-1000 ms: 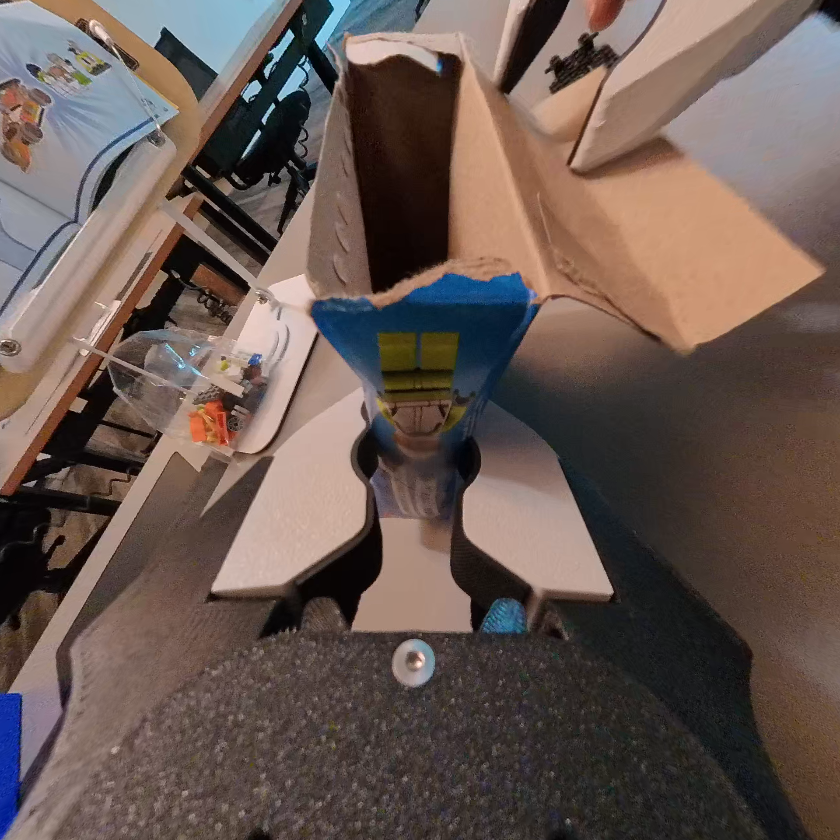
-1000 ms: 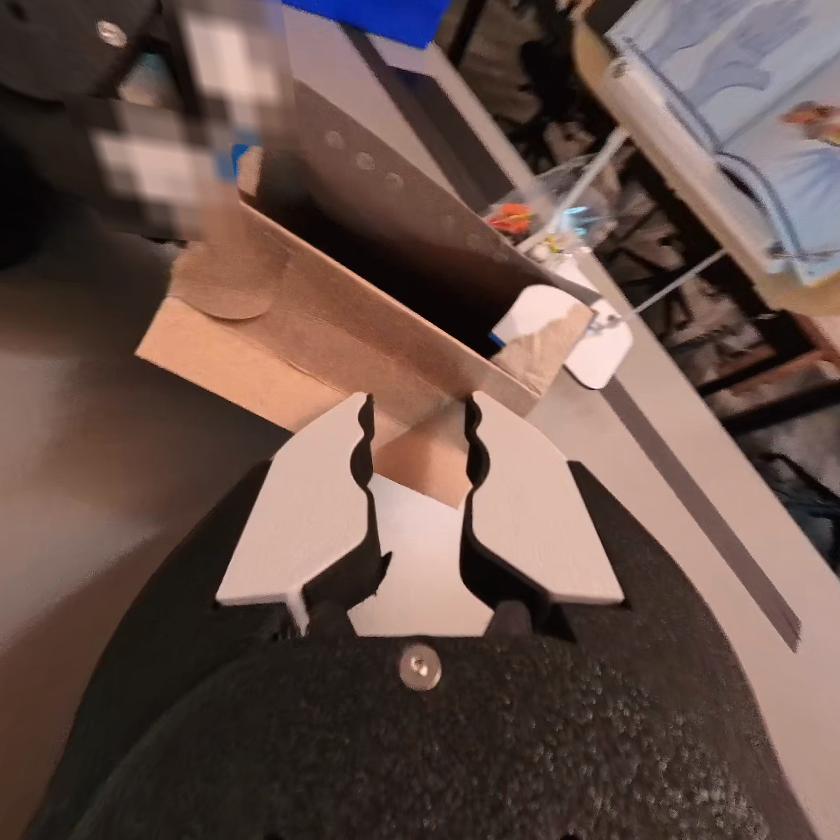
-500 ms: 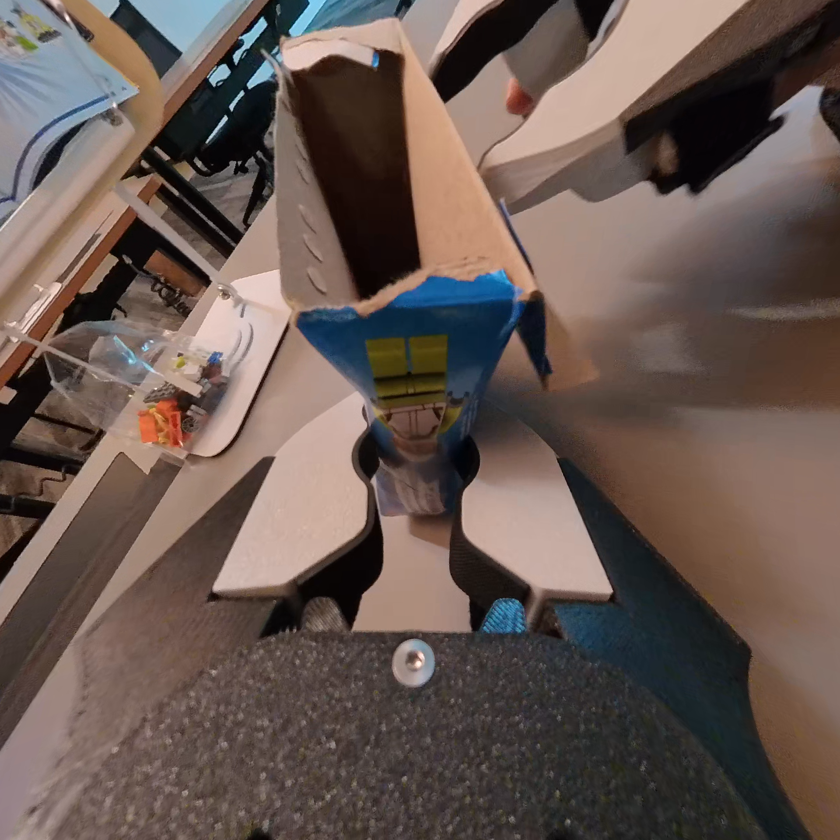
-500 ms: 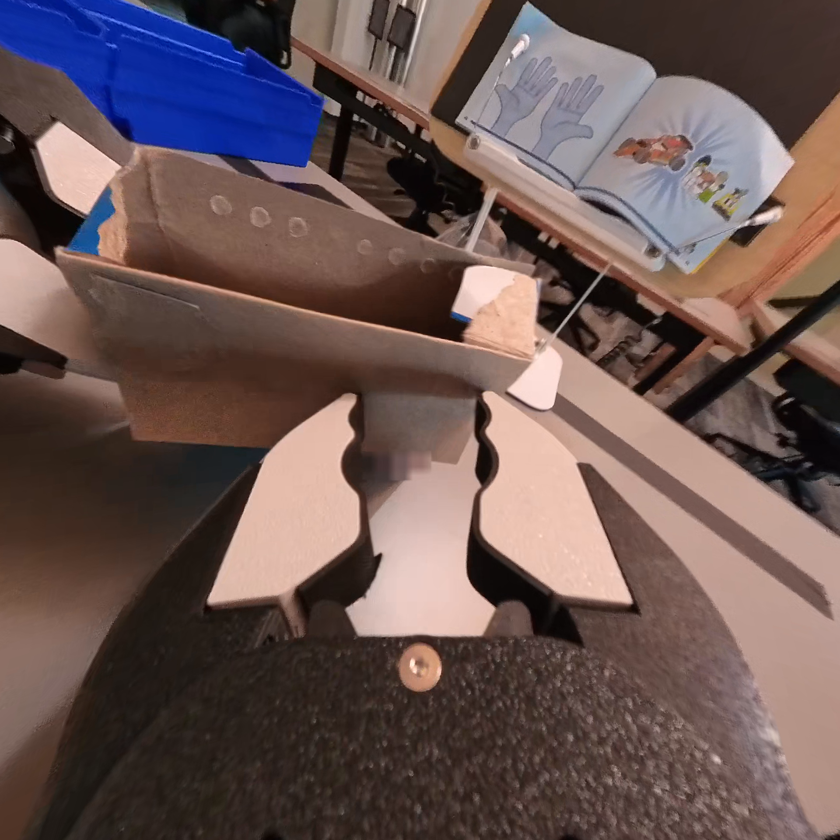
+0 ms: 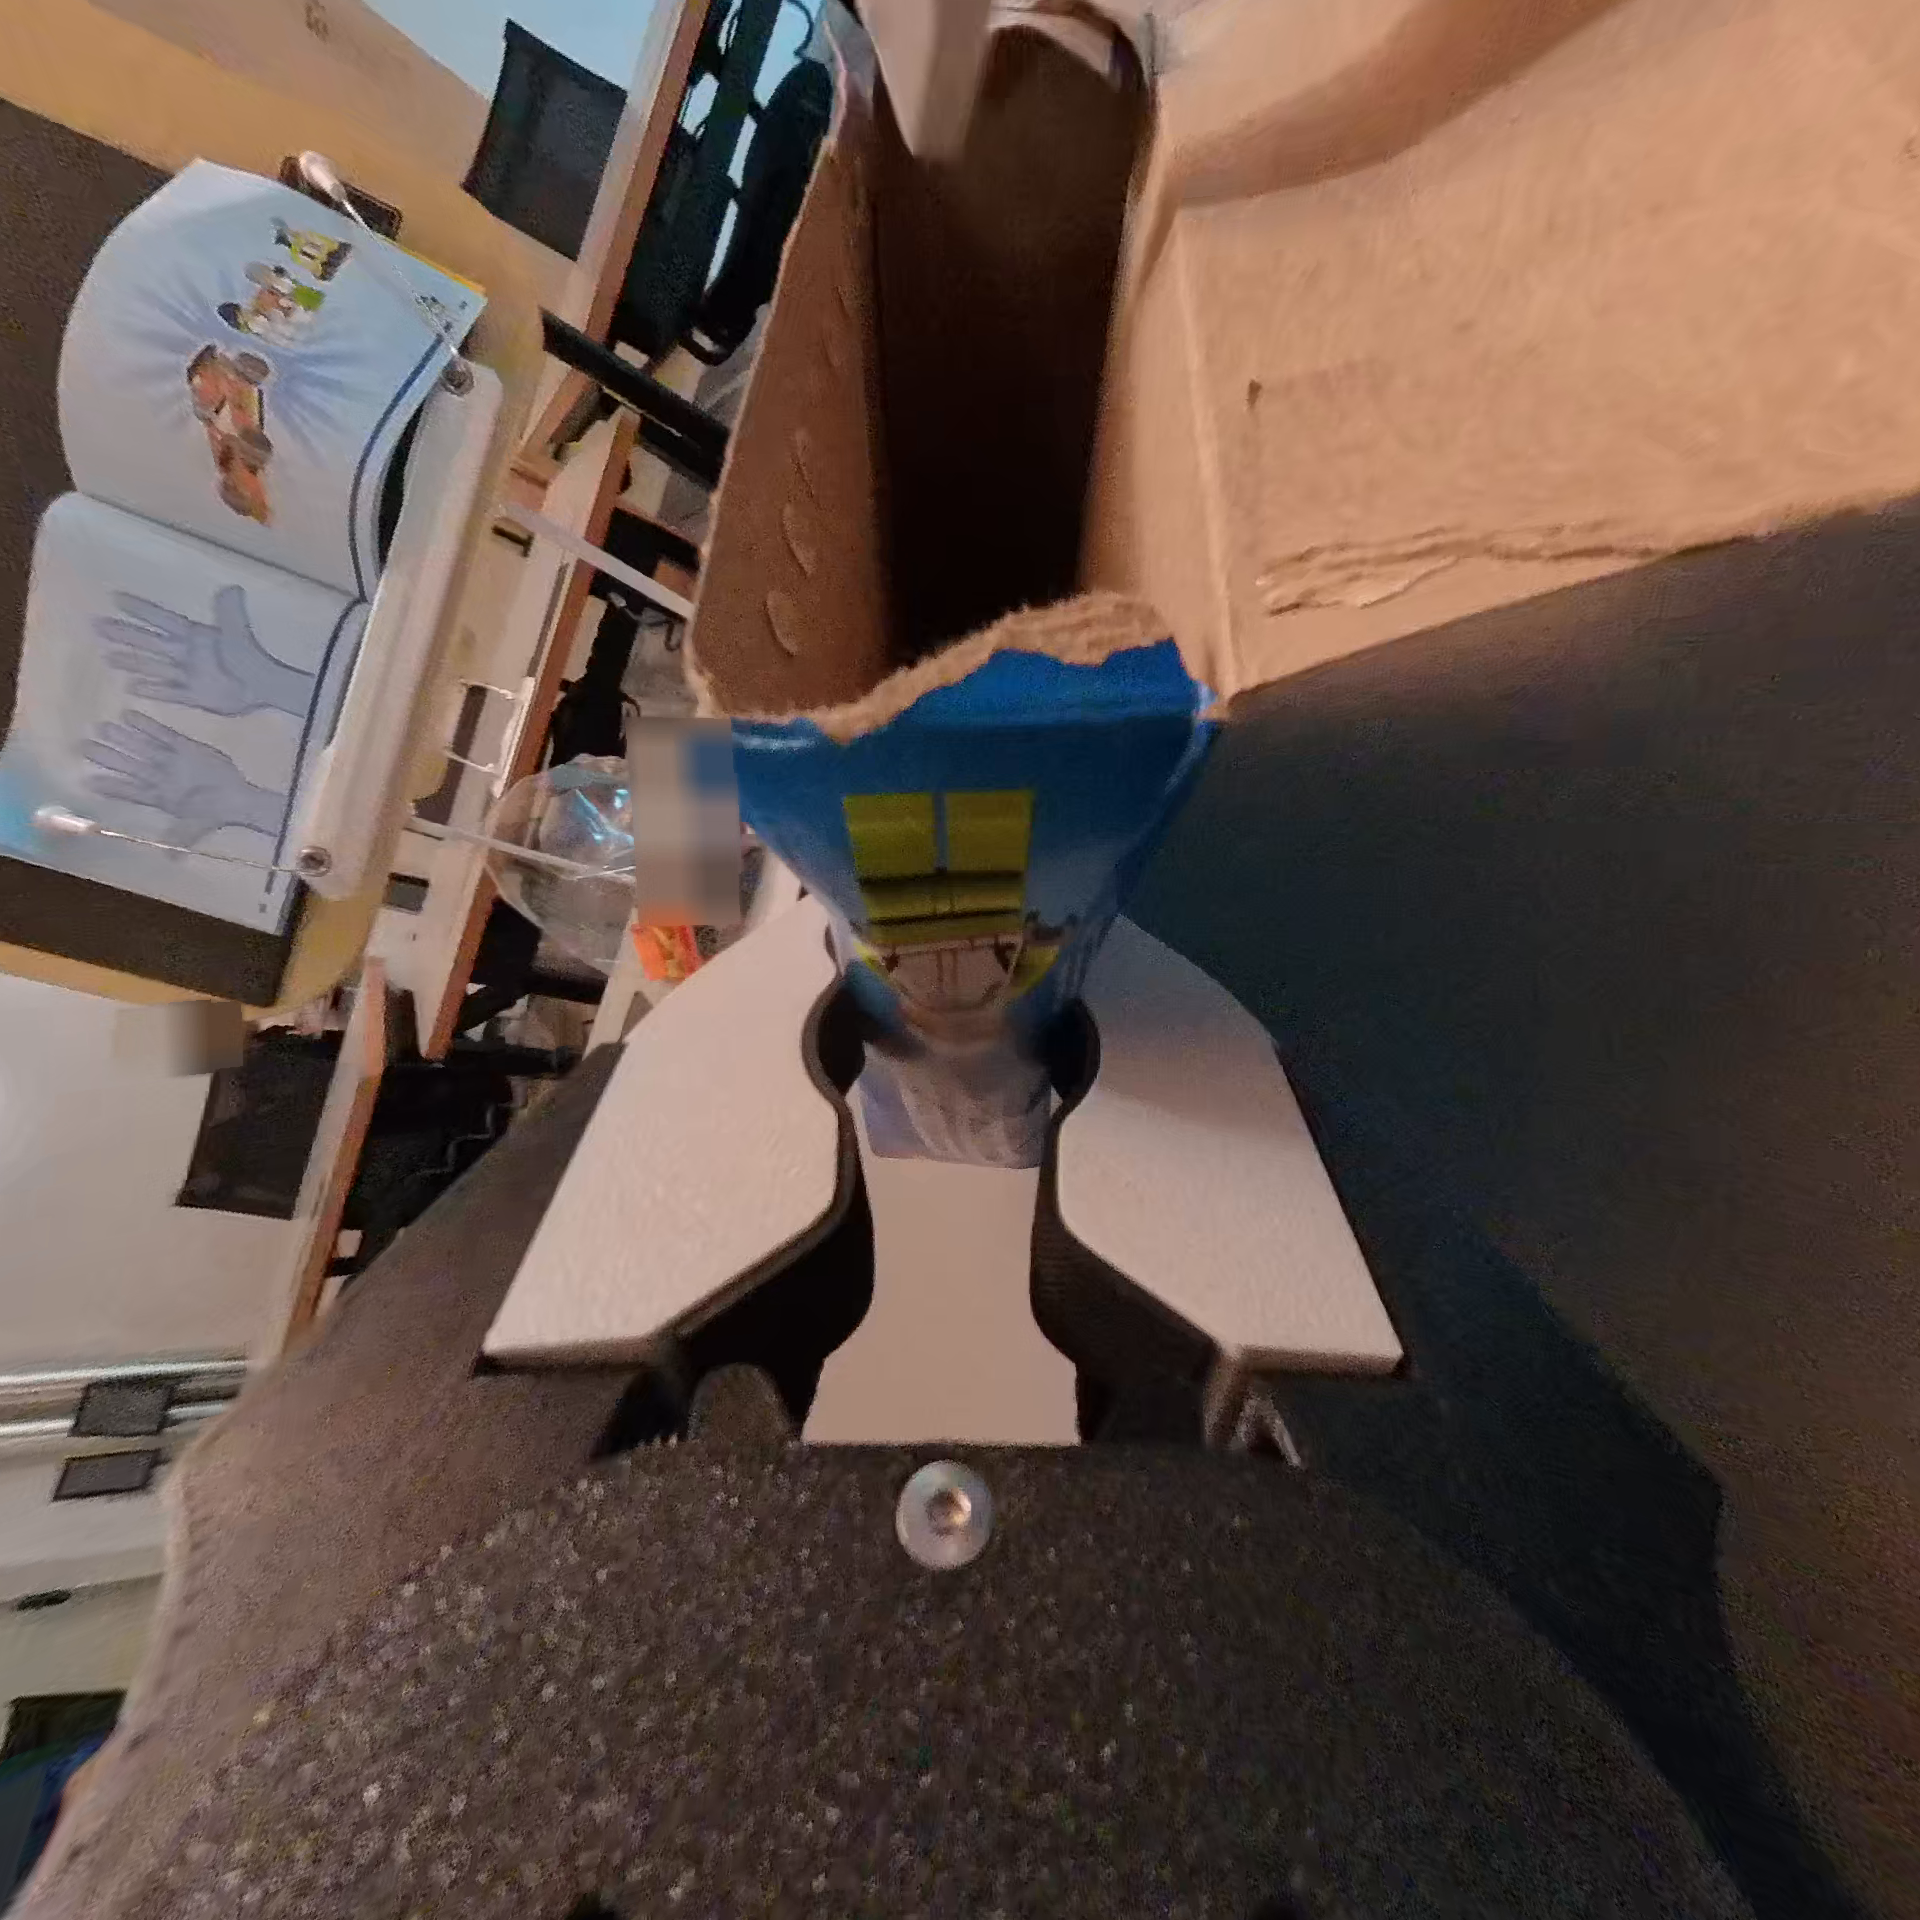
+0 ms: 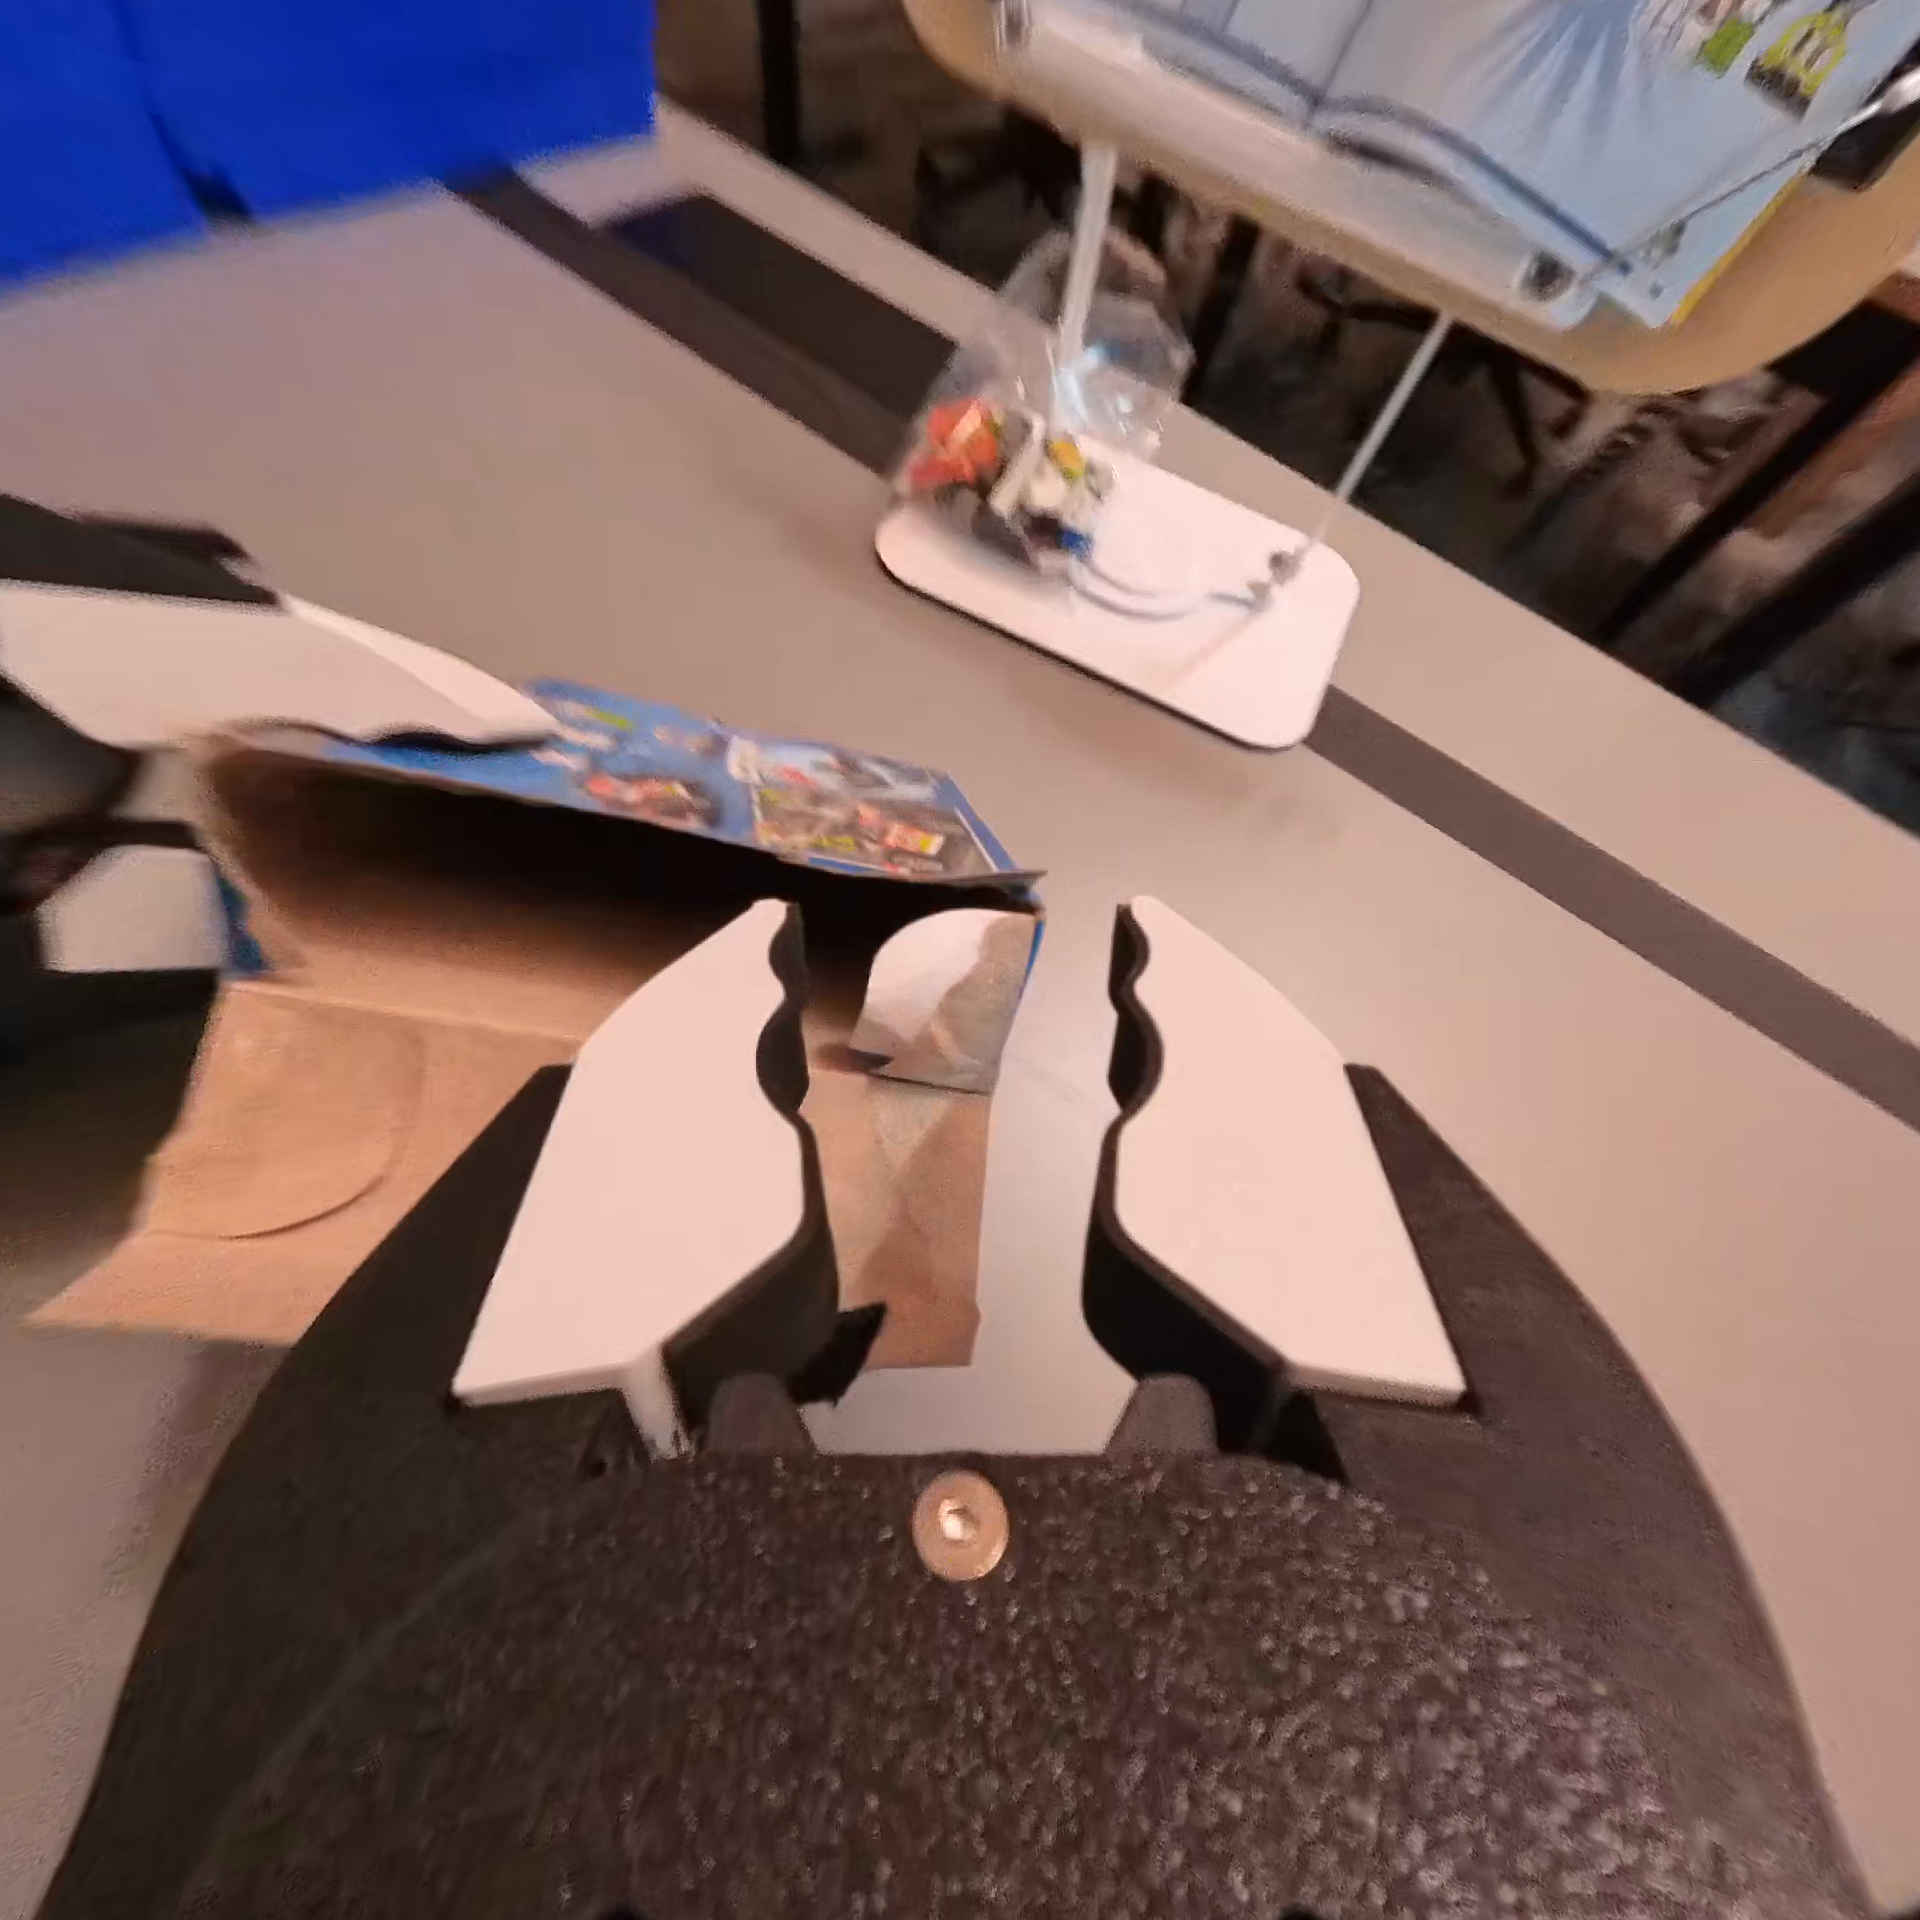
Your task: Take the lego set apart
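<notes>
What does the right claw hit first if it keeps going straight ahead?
Probably the open end flap of the box, which sits between the spread fingers of the right claw. Past it lies bare table. Depth is hard to judge.

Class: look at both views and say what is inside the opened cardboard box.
The cardboard box shows only bare brown walls; its deep end stays dark and hidden. The bag of bricks sits outside.

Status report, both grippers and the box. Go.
Left gripper shut on box end flap. Right gripper open at the box's far end, gripping nothing. Bag of bricks on white stand base, clear of the work.
</notes>
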Demonstrator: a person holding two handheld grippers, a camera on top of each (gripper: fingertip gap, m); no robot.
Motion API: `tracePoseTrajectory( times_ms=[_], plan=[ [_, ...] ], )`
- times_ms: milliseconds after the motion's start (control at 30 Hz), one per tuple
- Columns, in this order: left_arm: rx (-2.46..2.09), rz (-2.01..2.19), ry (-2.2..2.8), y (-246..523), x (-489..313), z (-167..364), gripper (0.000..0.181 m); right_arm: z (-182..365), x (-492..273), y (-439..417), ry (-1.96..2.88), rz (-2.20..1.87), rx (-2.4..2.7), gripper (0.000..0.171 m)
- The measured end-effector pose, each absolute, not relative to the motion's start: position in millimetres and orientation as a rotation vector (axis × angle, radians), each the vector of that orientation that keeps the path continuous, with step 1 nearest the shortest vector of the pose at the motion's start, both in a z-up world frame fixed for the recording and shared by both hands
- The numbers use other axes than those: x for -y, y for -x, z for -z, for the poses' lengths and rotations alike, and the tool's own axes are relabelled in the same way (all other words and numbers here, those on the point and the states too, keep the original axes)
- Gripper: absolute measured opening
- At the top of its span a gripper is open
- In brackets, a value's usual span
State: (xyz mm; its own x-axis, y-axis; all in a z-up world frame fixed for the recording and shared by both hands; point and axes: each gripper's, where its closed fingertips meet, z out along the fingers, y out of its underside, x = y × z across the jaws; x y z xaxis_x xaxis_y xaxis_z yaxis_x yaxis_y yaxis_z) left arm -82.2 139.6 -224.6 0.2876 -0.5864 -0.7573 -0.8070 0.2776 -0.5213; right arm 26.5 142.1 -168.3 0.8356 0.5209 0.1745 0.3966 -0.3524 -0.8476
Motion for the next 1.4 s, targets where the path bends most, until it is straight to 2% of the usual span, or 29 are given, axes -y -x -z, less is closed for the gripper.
tracePoseTrajectory(
  times_ms=[133,233,367,400,433,467,667,900,1000,1133,1267,1300,1400],
  plan=[
    [-1.403,-0.308,1.388,83,-140,224,0.033,194,-146,-35,2.05,-0.042,0.713,0.048],
    [-1.401,-0.286,1.395,84,-141,224,0.033,189,-139,-33,2.019,-0.162,0.756,0.023],
    [-1.399,-0.22,1.396,82,-138,222,0.033,186,-132,-35,2.045,-0.411,0.749,0.023],
    [-1.402,-0.238,1.401,84,-139,223,0.033,184,-133,-40,2.039,-0.43,0.733,0.017],
    [-1.409,-0.237,1.399,86,-140,225,0.033,182,-136,-49,2.026,-0.411,0.706,0.003],
    [-1.401,-0.196,1.401,85,-138,223,0.033,182,-137,-55,2.012,-0.432,0.714,0.002],
    [-1.419,-0.138,1.362,80,-133,222,0.033,180,-139,-57,1.933,-0.651,0.66,0.002],
    [-1.42,0.041,1.313,82,-129,219,0.033,173,-139,-50,1.693,-1.515,0.422,0.001],
    [-1.402,0.091,1.317,86,-132,219,0.033,176,-147,-42,1.657,-1.709,0.271,0.008],
    [-1.388,0.134,1.316,87,-132,219,0.033,181,-154,-33,1.675,-1.669,0.221,0.017],
    [-1.376,0.139,1.315,87,-132,218,0.033,183,-155,-27,1.69,-1.548,0.241,0.018],
    [-1.38,0.146,1.308,85,-131,218,0.032,187,-153,-23,1.724,-1.493,0.277,0.002],
    [-1.377,0.132,1.316,87,-132,219,0.033,193,-155,-20,1.76,-1.352,0.315,0.0]
  ],
)
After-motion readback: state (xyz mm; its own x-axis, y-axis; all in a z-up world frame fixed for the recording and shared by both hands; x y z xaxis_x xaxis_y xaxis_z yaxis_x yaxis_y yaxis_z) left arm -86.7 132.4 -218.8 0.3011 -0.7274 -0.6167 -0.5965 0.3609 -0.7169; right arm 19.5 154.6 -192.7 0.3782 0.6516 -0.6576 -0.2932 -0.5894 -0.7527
